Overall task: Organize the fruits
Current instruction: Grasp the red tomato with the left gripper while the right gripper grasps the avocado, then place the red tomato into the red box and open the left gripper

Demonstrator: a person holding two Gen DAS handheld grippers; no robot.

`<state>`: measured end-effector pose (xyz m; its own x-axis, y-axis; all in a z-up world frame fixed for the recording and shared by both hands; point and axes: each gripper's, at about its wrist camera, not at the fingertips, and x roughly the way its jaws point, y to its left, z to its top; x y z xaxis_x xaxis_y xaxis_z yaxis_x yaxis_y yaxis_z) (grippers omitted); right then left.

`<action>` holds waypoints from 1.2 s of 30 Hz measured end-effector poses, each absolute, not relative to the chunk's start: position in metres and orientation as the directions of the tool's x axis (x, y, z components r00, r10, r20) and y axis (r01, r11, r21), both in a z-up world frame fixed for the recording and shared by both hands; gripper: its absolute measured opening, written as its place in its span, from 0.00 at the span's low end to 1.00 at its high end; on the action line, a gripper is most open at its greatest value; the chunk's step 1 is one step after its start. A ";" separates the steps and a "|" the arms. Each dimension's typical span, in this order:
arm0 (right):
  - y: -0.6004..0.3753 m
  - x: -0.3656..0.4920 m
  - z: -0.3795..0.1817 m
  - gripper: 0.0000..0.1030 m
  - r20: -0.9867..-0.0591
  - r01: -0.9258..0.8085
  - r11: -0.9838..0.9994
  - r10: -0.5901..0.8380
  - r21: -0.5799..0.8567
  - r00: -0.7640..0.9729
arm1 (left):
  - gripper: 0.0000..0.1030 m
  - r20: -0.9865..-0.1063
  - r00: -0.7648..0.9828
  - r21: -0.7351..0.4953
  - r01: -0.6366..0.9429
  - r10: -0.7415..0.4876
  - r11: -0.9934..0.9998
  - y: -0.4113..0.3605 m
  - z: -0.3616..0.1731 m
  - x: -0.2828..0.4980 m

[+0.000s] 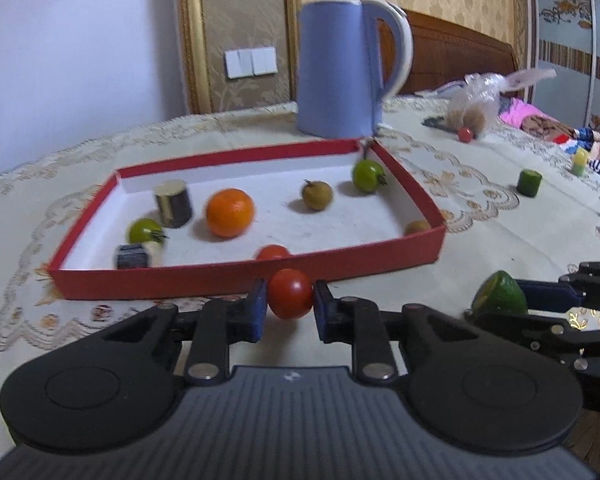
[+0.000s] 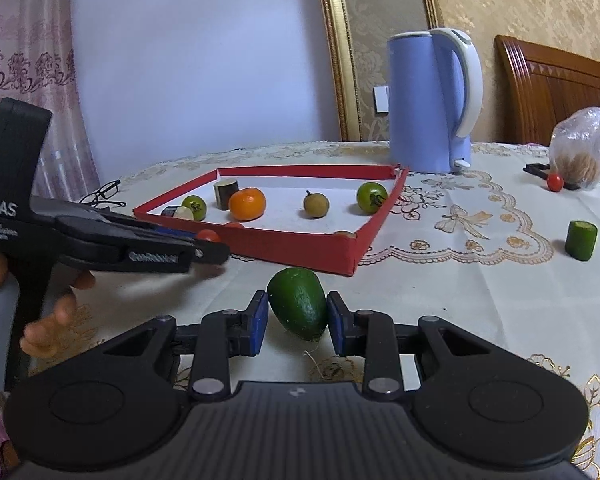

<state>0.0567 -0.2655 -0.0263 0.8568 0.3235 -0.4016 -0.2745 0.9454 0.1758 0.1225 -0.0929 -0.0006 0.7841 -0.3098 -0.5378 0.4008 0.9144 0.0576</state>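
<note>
My left gripper (image 1: pixel 290 304) is shut on a red cherry tomato (image 1: pixel 290 294), held just in front of the red tray's near wall (image 1: pixel 340 262). It also shows in the right wrist view (image 2: pixel 210 240) at the left. My right gripper (image 2: pixel 297 322) is shut on a green avocado (image 2: pixel 300 306), near the tray's front corner (image 2: pixel 352 254); the avocado shows in the left wrist view (image 1: pixel 500 294). In the tray lie an orange (image 1: pixel 230 212), two green tomatoes (image 1: pixel 368 176) (image 1: pixel 145 231), a brownish fruit (image 1: pixel 317 195), a red tomato (image 1: pixel 273 252) and dark cylinders (image 1: pixel 173 203).
A blue kettle (image 1: pixel 344 68) stands behind the tray. On the tablecloth to the right are a green cucumber piece (image 2: pixel 580 240), a small red tomato (image 2: pixel 555 182), a plastic bag (image 2: pixel 580 156) and a small yellow-green item (image 1: pixel 579 162). Glasses (image 2: pixel 102 194) lie at the left.
</note>
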 end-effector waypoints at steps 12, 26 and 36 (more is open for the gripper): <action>-0.257 0.049 -0.020 0.30 -0.380 -0.312 0.936 0.353 0.165 0.855 | 0.21 -0.497 0.833 0.035 0.301 -0.245 0.953 -0.061 0.032 0.155; -0.258 0.047 -0.023 0.30 -0.374 -0.328 0.926 0.376 0.186 0.848 | 0.21 -0.532 0.835 0.087 0.220 -0.142 0.972 -0.081 0.030 0.212; -0.266 0.050 -0.028 0.30 -0.379 -0.313 0.928 0.369 0.204 0.848 | 0.22 -0.554 0.825 0.166 0.239 -0.110 0.957 -0.130 0.023 0.236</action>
